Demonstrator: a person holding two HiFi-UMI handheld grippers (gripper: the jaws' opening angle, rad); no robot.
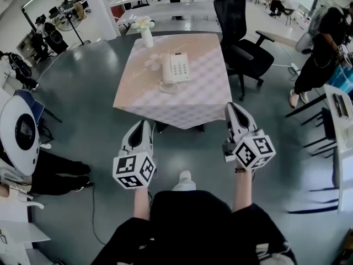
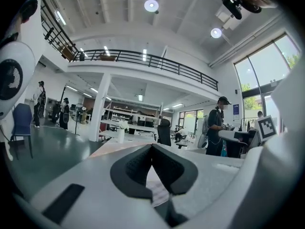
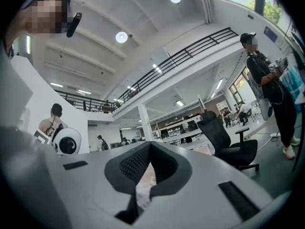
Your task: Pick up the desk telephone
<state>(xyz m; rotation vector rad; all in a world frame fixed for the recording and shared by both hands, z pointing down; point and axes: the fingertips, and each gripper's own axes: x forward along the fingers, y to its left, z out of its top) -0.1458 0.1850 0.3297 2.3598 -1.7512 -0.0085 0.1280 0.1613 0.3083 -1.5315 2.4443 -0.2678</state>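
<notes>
Looking down in the head view, one phone point(image 1: 175, 68) lies near the middle of the desk point(image 1: 193, 106), its handset point(image 1: 166, 70) on its left side. One vase point(image 1: 146, 36) stands at the far edge and one chair point(image 1: 242, 43) is to the right. There are two grippers: the left hand-held gripper point(image 1: 142, 123) and the right hand-held gripper point(image 1: 231, 107) sit short of the desk's near corner, both apart from the phone.

In the left gripper view, the jaws are pressed together on nothing, and only the desk shows beyond them.

The right gripper view shows the same: jaws together, empty.

The phone is probably light, stiff, smooth plastic. Its handset likely rests loose, so gripping the base's sides or the handset's narrow middle seems safest.
</notes>
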